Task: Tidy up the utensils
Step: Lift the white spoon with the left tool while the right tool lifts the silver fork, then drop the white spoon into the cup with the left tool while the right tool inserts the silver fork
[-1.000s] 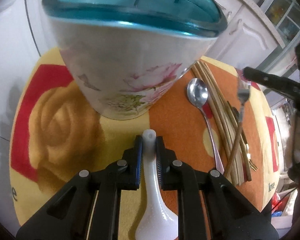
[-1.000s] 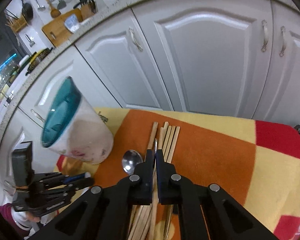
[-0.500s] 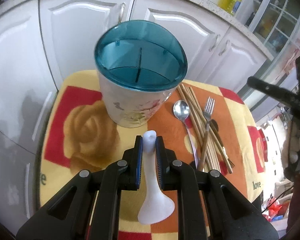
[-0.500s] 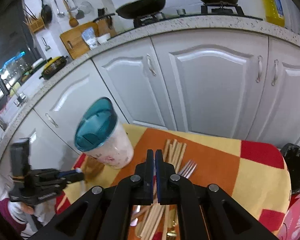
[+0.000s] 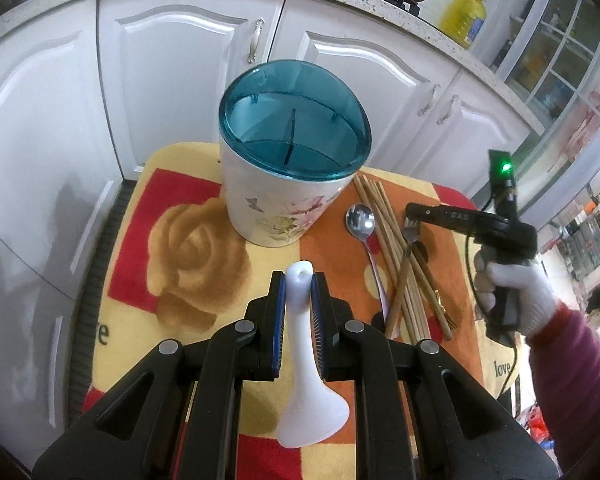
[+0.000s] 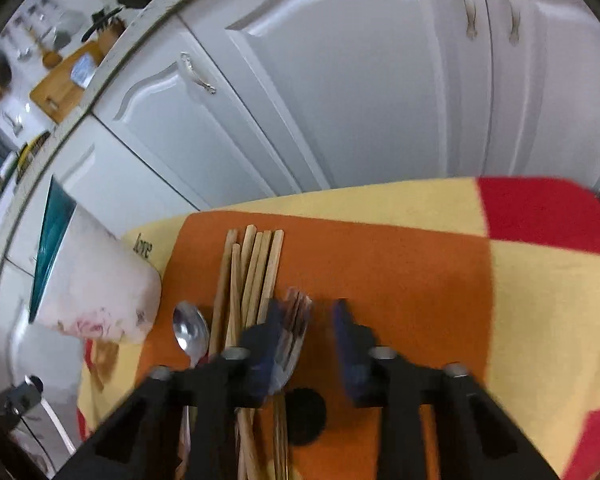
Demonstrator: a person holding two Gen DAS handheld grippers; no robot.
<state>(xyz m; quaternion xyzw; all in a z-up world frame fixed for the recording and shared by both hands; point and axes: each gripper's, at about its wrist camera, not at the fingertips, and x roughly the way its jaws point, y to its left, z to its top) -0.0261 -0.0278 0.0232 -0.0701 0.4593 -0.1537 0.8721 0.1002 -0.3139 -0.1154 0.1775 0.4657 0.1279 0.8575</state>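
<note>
The right wrist view is smeared by motion, so the right gripper (image 6: 306, 320) and the fork (image 6: 298, 312) under it are hard to make out. The fork's tines show as a blurred streak, and its handle runs out of sight beneath the gripper body. A dark round patch (image 6: 306, 412) lies beside that handle; what it is cannot be told. The utensil holder (image 6: 96, 276) is cut off at the left edge, with only a sliver of its teal top showing.

The right jaws are opening and stand well apart. The fork head lies between them on the patterned cloth (image 6: 380, 264) over the tabletop, close against the finger nearer the wooden chopsticks (image 6: 256, 264). No pad presses on it. A metal spoon (image 6: 190, 332) lies on the far side of the chopsticks, near the holder's base.

In the left wrist view the left gripper (image 5: 299, 292) is clenched on the handle of a white soup spoon (image 5: 306, 360). The handle tip pokes out past the pads, and the bowl hangs back toward the camera, above the cloth. The holder stands upright ahead of these jaws, apart from the spoon, with a divider visible inside. A gloved hand (image 5: 512, 284) carries the right gripper at the right, over the fork.
</note>
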